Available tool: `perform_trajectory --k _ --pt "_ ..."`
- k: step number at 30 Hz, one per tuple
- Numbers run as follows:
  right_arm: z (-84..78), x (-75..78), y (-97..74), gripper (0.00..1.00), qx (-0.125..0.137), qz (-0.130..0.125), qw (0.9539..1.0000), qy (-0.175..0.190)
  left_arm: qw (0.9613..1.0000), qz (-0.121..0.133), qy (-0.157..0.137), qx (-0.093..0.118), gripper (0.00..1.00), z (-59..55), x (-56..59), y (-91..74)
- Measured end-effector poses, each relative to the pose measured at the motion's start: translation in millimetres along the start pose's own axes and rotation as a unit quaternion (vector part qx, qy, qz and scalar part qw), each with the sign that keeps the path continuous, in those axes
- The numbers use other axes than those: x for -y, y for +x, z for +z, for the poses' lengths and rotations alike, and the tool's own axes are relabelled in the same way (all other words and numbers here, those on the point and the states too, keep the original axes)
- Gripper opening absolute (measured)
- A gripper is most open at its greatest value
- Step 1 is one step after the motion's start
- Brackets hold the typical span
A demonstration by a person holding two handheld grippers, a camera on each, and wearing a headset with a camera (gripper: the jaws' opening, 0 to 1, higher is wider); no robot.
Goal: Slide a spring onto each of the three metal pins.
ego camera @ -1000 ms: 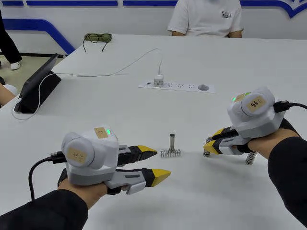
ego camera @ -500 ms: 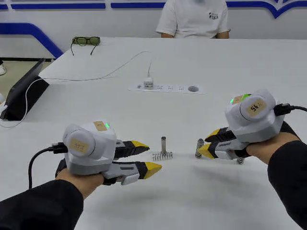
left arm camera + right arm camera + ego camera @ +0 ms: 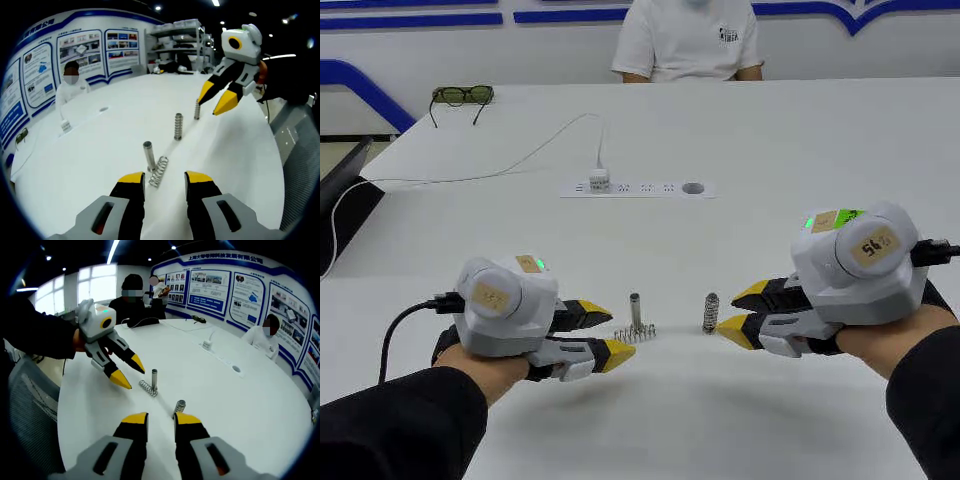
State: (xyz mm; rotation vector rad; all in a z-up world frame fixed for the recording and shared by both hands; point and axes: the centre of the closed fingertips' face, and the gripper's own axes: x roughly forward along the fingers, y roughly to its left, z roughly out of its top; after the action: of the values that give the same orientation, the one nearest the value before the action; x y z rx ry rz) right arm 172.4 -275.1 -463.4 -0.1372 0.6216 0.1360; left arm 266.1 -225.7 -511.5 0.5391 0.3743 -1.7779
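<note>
Both pairs of my tongs are empty, and each stands apart. My left tongs (image 3: 610, 330) hover low over the worktop (image 3: 790, 140) near its front edge. Their tips point at the loose spring (image 3: 634, 333), which lies on its side at the foot of the bare pin (image 3: 635, 307). I cannot tell whether spring and pin touch. My right tongs (image 3: 738, 312) sit just beside a sprung pin (image 3: 711, 312). My left gripper view shows a second sprung pin (image 3: 197, 109) beyond it, close under the right tips. So I judge two pins done and one left. All three stand upright in a row along the front edge, about midway between the left and right edges.

The spring looks like a small coil of bare wire, so I expect it to be very light and slick. It will probably roll or skitter away if I nudge it before I close on it. It may also shoot out from between the tips if I pinch hard. I would grip it gently across the coils, nearer one end than the middle. That leaves the other open end free to drop over the top of the pin. The pin looks stiff, but I cannot tell whether it is fixed to the worktop. A sideways knock might tip it, so the spring should go on straight down.
</note>
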Motion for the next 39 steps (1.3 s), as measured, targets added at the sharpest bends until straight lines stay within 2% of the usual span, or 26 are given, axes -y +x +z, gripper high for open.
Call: perform_trajectory --k 11,15,22,26,33,36,37,39 --pt "-3.3 -10.3 -3.9 0.22 0.010 0.004 0.9998 0.018 0.9998 -0.004 0.000 -0.020 0.25 -12.0 -4.6 13.9" --pt "-4.4 -12.3 -3.2 0.22 0.013 0.006 0.9996 0.026 0.9994 -0.007 0.009 -0.032 0.21 -17.4 -3.6 16.7" --pt "-6.8 -12.9 -2.2 0.21 0.012 0.008 0.9994 0.030 0.9991 -0.005 0.020 -0.037 0.12 -19.0 -4.0 20.4" --pt "-7.6 -12.7 -2.0 0.21 0.012 0.010 0.9994 0.032 0.9992 -0.006 0.020 -0.035 0.11 -19.0 -2.1 20.8" --pt "-8.7 -18.3 1.4 0.21 0.011 0.022 0.9990 0.036 0.9987 -0.028 0.027 -0.034 0.10 -19.5 21.0 15.8" --pt "-6.7 -22.7 1.7 0.21 0.018 0.033 0.9983 0.045 0.9988 -0.041 0.024 -0.011 0.10 -9.6 33.6 11.4" --pt "-4.7 -24.9 1.3 0.21 0.024 0.042 0.9973 0.055 0.9985 -0.049 0.024 -0.001 0.10 -5.1 40.9 9.0" --pt "-3.4 -24.4 0.9 0.21 0.029 0.044 0.9966 0.063 0.9984 -0.050 0.027 0.008 0.10 -0.4 46.1 6.2"
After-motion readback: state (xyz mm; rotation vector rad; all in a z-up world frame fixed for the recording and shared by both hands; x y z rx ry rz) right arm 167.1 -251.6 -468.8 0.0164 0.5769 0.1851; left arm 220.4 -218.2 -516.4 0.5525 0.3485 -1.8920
